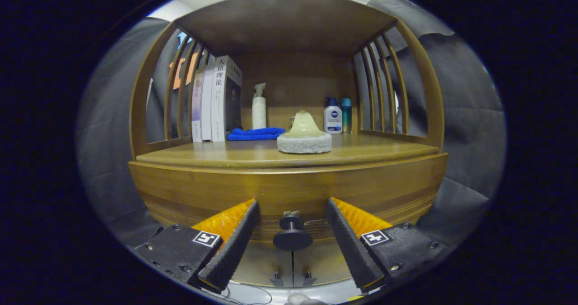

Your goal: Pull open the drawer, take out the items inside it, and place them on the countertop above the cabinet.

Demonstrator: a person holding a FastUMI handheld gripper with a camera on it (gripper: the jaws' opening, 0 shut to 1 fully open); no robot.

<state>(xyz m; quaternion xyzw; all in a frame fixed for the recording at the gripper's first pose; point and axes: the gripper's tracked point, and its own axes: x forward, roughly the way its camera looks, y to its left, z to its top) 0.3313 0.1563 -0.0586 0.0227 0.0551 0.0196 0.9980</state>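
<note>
A wooden cabinet fills the view, with its closed drawer front (289, 192) just ahead of my fingers. A dark round drawer knob (292, 233) sticks out between the two fingers, touching neither. My gripper (292, 214) is open, its fingers (241, 233) spread wide on either side of the knob. Above the drawer lies the wooden countertop (216, 154). On it, slightly right of centre, sits a pale dome-shaped scrubber (304, 138) with a grey pad base. The inside of the drawer is hidden.
At the back of the countertop stand several books (216, 99), a folded blue cloth (255, 134), a white pump bottle (258, 106), a white lotion bottle (333, 115) and a teal bottle (346, 114). Slatted wooden sides and a top shelf enclose the countertop.
</note>
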